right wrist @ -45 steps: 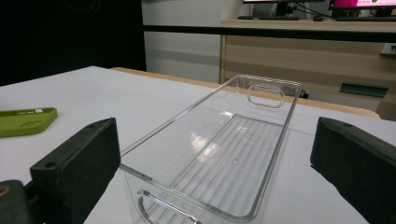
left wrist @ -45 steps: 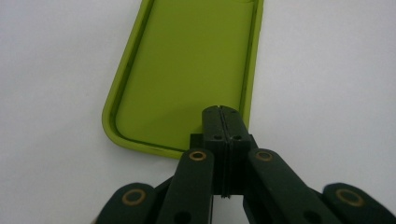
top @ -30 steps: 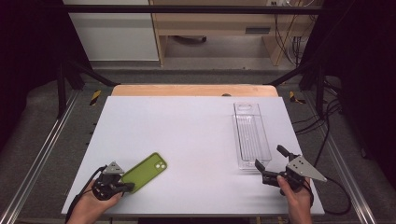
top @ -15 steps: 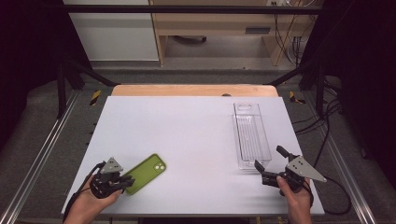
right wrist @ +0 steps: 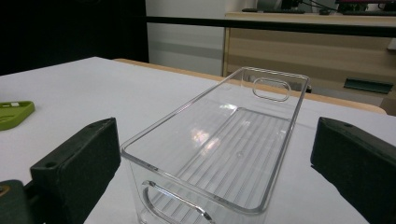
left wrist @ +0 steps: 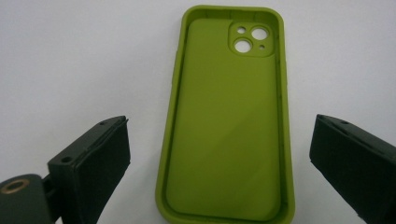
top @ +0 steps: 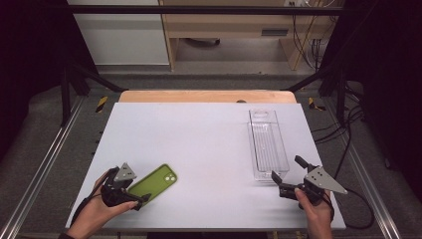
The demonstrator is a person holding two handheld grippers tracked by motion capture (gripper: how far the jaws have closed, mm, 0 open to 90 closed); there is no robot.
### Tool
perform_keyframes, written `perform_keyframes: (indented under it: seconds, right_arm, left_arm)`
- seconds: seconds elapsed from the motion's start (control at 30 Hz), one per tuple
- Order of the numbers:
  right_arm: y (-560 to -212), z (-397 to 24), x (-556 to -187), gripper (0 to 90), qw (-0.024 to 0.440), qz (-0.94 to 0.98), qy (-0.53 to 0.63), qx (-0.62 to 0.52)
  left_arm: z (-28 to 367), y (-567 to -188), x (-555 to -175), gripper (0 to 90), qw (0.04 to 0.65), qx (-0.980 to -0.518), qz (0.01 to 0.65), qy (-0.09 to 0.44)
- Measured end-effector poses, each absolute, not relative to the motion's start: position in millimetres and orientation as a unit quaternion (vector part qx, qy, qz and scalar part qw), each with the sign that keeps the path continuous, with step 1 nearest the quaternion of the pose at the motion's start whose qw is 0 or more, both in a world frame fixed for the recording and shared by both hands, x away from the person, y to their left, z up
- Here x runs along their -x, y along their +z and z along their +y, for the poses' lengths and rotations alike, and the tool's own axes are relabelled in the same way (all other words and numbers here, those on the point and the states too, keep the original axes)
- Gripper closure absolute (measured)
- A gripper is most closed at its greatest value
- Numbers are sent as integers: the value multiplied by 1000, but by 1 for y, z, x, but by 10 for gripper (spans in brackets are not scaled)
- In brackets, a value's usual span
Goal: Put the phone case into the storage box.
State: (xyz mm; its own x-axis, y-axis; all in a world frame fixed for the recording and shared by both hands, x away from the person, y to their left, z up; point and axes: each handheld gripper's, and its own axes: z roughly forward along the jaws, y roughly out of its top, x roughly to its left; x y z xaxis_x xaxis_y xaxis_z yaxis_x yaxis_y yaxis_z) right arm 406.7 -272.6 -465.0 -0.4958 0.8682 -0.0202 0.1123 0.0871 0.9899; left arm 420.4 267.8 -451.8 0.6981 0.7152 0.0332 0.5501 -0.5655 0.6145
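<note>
The left gripper (top: 130, 191) is seen with its jaws just opened wide, a green phone case (left wrist: 229, 116) lying loose between them, inside up, on the white table (top: 199, 139) near its front left corner. The right gripper (top: 287, 175) is held with jaws spread apart just before the near end of a clear bin (top: 266, 144)

Lime-green phone case (left wrist: 229, 126), clear ribbed bin (right wrist: 219, 154), white table (top: 199, 134), blk tongs (top: 133, 198)
</note>
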Motion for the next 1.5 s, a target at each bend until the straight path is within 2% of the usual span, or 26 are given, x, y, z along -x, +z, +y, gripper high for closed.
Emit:
perform_keyframes:
  seconds: [0.23, 0.93, 1.03, 1.2, 1.5]
  right_arm:
    - [-465, -271, -407, 19, 334, 659, 563, -370]
    - [-465, -271, -407, 19, 333, 659, 564, -370]
    - [-465, -271, -407, 20, 333, 659, 564, -369]
    - [-464, -271, -406, 21, 332, 659, 564, -370]
    - [-464, -270, -406, 22, 335, 660, 561, -371]
  left_arm:
    - [268, -460, -426, 51, 288, -872, 378, 122]
    - [261, -469, -428, 72, 264, -888, 363, 96]
    - [260, -471, -429, 75, 261, -890, 361, 99]
    - [261, -470, -427, 142, 257, -892, 355, 109]
    - [258, -468, -423, 160, 260, -890, 349, 134]
